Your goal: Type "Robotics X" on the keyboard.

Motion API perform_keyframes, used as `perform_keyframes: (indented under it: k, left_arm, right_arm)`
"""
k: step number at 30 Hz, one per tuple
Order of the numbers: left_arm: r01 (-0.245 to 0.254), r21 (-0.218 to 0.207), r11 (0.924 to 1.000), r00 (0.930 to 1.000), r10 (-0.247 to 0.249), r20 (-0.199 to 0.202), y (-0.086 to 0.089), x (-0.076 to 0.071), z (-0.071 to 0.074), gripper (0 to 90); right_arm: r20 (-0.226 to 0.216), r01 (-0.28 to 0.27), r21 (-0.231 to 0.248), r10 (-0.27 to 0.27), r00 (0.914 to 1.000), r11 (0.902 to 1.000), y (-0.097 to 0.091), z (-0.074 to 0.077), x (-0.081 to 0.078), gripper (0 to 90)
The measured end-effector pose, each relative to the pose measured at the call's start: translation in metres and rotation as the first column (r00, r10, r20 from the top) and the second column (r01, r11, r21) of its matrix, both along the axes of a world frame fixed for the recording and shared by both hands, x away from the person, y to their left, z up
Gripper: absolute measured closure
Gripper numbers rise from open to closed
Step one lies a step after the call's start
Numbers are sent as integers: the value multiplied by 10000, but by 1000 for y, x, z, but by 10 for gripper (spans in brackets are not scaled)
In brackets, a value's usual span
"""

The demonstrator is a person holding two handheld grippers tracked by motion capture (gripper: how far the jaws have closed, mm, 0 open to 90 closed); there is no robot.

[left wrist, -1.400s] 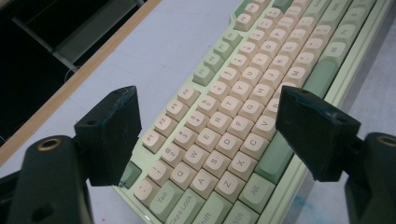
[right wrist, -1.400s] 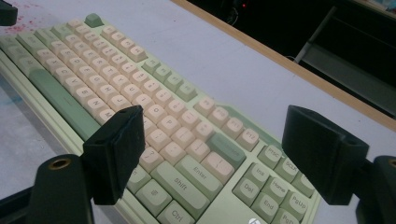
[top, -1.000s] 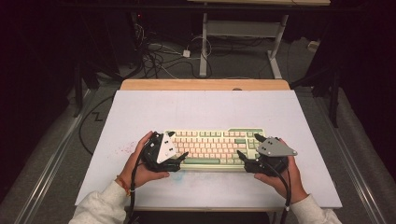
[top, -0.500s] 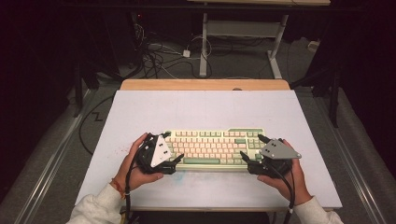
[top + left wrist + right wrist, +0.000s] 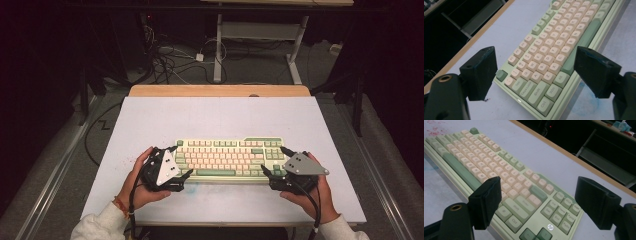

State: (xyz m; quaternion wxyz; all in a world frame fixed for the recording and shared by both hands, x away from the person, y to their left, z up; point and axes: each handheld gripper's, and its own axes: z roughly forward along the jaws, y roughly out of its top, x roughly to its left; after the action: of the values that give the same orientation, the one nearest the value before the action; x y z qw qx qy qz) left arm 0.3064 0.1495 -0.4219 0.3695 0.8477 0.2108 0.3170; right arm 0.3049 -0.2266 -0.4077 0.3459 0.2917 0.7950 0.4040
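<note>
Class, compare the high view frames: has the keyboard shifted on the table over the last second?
No. The keyboard sits at the same spot relative to the table's wooden far edge.

In the high view, the left claw (image 5: 176, 162) covers the left end of the keyboard (image 5: 227, 157), the right claw (image 5: 276, 162) covers its near right corner, and the key legends are too small to read. In the left claw view, the keyboard's far end is cut off by the top edge. In the right claw view, its near right corner runs off the bottom edge.
</note>
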Motion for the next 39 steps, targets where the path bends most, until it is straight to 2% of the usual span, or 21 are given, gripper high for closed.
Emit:
perform_keyframes:
  k: [10,13,20,30,34,39]
  left_arm:
    - [-211,27,9998,9998,211,-40,13,-7,-4,174]
    - [-121,-21,9999,9999,121,-50,17,-9,-5,169]
    - [-400,27,9992,9992,400,-88,29,-12,-13,152]
    - [-796,447,9958,9954,818,-507,53,-15,-30,152]
    - [-981,393,9944,9925,1007,-700,61,-14,-34,152]
    - [-1156,389,9925,9894,1185,-834,71,-15,-40,152]
  right_arm:
    - [156,101,-14,-101,9998,9999,-10,-2,-7,210]
    - [173,131,61,-132,9998,9999,-14,-3,-7,210]
    - [150,402,-200,-399,9991,9990,-23,-7,-10,197]
    - [-120,967,-26,-967,9952,9953,-44,-16,-10,189]
    - [-300,1068,44,-1066,9938,9943,-53,-21,-9,181]
    - [-561,1377,440,-1352,9892,9895,-67,-30,-8,174]
